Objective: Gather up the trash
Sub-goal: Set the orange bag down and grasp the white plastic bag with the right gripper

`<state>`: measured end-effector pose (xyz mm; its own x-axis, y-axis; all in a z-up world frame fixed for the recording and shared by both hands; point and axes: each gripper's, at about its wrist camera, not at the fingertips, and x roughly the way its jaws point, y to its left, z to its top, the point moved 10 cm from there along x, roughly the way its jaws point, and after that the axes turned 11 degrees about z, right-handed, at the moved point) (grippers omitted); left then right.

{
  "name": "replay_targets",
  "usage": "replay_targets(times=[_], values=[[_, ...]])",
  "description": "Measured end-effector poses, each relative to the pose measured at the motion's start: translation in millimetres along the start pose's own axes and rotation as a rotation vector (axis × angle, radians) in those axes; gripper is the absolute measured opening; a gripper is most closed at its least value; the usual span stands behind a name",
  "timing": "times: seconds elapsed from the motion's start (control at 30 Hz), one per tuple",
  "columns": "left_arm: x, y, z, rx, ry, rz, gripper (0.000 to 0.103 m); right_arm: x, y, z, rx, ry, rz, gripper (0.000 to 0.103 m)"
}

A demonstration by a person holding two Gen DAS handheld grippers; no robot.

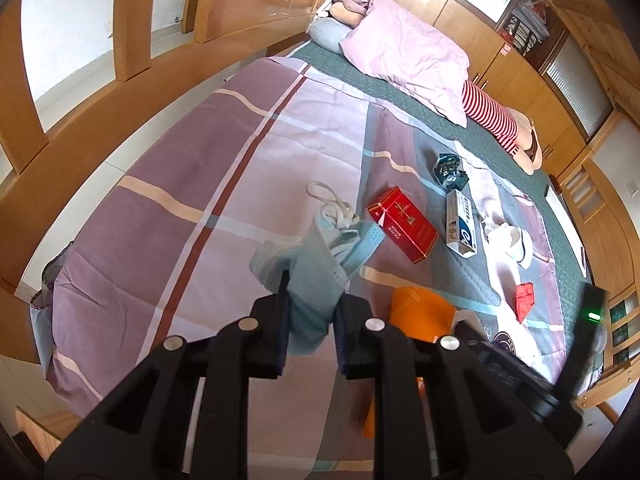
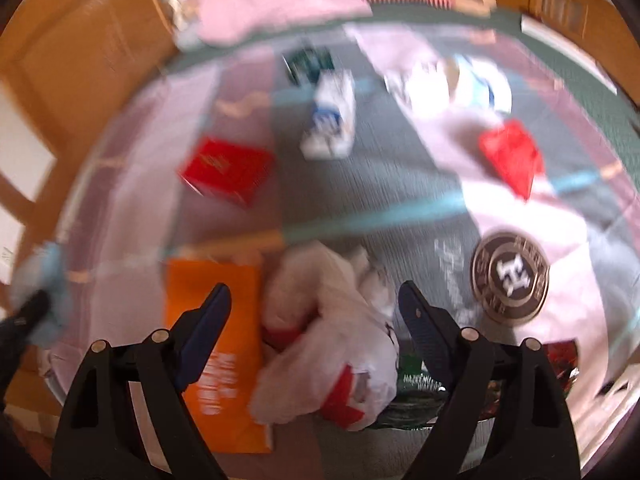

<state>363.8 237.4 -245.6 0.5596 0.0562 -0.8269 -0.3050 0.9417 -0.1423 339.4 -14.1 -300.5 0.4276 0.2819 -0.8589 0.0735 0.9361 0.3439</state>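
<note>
the left gripper was clamped on a light blue face mask, held above the striped bedsheet. on the sheet beyond lay a red carton, a white box and a dark crumpled wrapper. the right gripper stood with jaws wide apart, gripping nothing, over a crumpled white plastic bag beside an orange packet. the right view was blurred.

Bare bedspread lies open leftward; red box and white carton crowd the right.
</note>
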Motion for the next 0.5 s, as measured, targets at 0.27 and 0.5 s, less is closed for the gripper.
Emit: replay_targets(times=[0.27, 0.5], values=[[-13, -24, 0, 0.049, -0.032, -0.111, 0.019, -22, 24, 9, -0.029, -0.120, 0.168, 0.022], [-28, -44, 2, 0.075, -0.076, -0.204, 0.019, -68, 26, 27, -0.036, -0.334, 0.245, 0.022]])
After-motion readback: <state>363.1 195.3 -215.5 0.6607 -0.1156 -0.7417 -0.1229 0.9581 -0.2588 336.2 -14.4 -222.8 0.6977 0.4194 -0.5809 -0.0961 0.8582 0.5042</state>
